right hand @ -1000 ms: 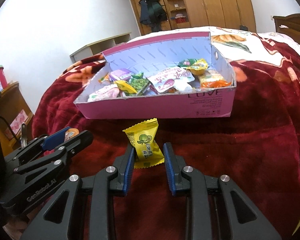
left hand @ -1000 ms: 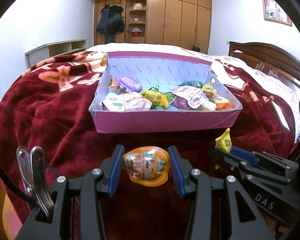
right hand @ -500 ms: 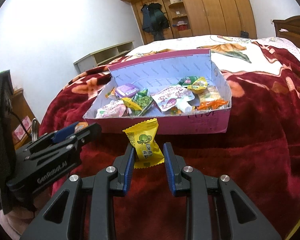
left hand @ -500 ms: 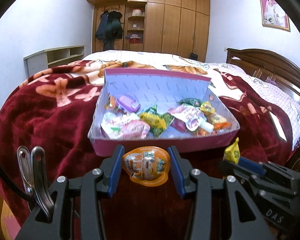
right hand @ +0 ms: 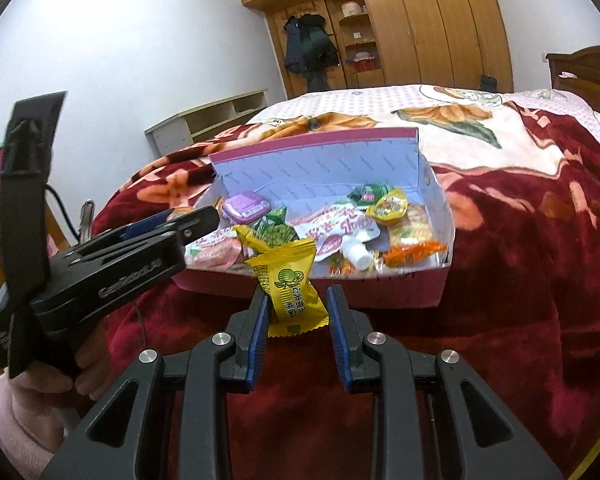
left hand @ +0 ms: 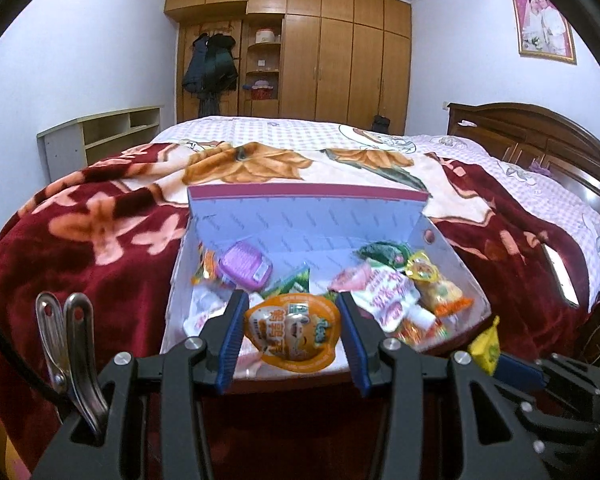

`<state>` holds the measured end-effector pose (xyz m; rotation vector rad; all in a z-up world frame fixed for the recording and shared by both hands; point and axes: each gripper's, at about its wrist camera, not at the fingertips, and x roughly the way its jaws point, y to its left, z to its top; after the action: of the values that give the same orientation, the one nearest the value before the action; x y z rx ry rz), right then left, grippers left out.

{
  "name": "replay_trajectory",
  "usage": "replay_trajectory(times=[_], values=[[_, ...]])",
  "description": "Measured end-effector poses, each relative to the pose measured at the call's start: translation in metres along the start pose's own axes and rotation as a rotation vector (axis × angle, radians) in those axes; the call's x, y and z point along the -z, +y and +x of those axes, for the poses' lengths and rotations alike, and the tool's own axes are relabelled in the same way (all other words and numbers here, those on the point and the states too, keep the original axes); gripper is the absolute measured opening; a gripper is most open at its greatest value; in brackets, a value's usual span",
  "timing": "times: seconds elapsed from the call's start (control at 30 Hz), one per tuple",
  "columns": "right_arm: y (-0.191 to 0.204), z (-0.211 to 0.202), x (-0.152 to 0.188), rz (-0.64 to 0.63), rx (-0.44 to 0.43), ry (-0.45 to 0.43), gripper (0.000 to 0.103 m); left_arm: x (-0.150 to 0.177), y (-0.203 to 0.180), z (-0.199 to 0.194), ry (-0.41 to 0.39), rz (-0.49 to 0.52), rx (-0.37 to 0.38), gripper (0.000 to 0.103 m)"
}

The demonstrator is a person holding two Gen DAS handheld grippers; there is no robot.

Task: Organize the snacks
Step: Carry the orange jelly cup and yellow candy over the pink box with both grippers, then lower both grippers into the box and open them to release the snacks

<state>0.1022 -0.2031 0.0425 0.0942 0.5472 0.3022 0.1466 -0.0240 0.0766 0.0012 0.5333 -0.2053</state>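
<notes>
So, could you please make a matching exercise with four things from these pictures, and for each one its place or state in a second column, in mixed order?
Things:
1. orange jelly cup
2. yellow candy packet
3. purple case
4. pink box

Places or states:
a. lies inside the box, near its back left corner
b. held in the right gripper
c. stands open on the red blanket
d. held in the left gripper

Pairs: 1-d, 2-b, 3-a, 4-c
</notes>
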Motion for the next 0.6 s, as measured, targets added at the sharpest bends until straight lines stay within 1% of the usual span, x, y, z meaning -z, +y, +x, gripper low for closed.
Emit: replay_trajectory(times=[0.27,0.6], values=[[-0.003,0.009,-0.014,-0.016,0.012,-0.006,0.03,-0.011,0.006,0.031,0.023,-0.014,-0.013,0.047],[-0.006,0.021,-0.027,-0.024,0.022,-0.006,0.03,-0.009,0.017,0.063,0.071,-0.033,-0.037,0.049]])
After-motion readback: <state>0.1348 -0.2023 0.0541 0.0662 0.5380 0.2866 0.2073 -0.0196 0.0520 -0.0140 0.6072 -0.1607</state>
